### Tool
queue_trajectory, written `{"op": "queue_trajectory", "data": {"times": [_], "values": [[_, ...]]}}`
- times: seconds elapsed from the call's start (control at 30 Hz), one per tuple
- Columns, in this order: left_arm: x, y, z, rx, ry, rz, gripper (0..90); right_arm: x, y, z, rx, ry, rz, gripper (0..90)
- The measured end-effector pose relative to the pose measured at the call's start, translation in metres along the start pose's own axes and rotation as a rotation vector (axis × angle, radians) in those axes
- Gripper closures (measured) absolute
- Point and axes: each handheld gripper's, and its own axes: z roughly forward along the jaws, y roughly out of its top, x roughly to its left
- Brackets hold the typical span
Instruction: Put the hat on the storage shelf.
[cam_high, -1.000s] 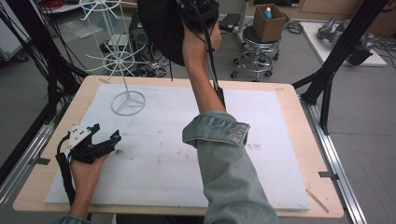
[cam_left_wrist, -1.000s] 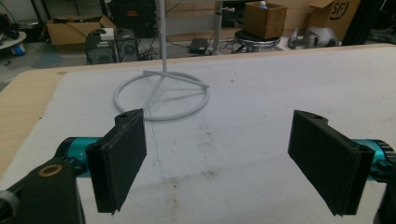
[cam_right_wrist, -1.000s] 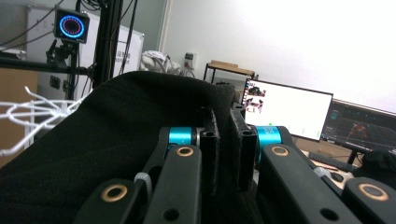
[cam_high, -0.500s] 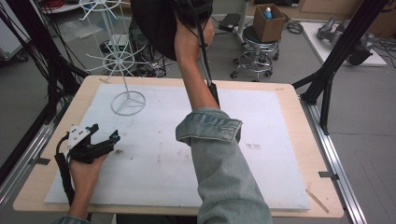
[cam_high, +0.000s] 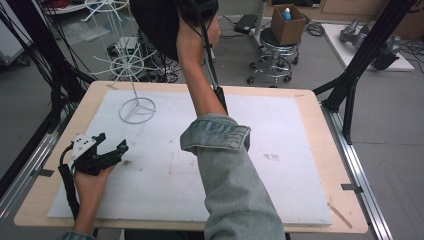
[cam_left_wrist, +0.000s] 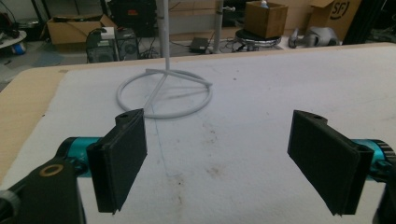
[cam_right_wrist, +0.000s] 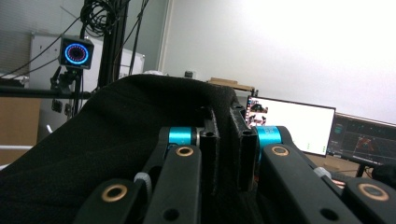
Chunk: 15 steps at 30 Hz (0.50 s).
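Right gripper (cam_right_wrist: 225, 140): jaws pinched nearly together on a fold of black cloth (cam_right_wrist: 116, 140), held raised high above the table's far edge, near the top of the white wire stand (cam_high: 134, 75). Left gripper (cam_left_wrist: 224, 158): jaws spread wide, nothing between them, resting low over the white mat (cam_high: 280, 175) at the table's near left, facing the stand's ring base

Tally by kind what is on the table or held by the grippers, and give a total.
Black cloth items, held up in the shut right gripper: 1
White wire stands on the white mat: 1
White mats: 1
Grippers, counting the open left gripper: 2
Total: 5
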Motion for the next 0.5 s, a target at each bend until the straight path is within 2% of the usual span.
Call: {"op": "queue_trajectory", "data": {"times": [0.07,0.3,0.5], "values": [[0.002,-0.001,0.000,-0.003,-0.003,-0.011,20.0,-0.001,0.002,0.000,-0.007,-0.007,0.002,84.6],[0.002,-0.001,-0.001,-0.003,-0.002,-0.012,20.0,-0.010,0.008,0.002,-0.018,-0.024,0.014,84.6],[0.003,-0.001,-0.001,-0.003,-0.002,-0.012,20.0,-0.011,0.012,0.009,-0.013,-0.021,-0.008,84.5]]}}
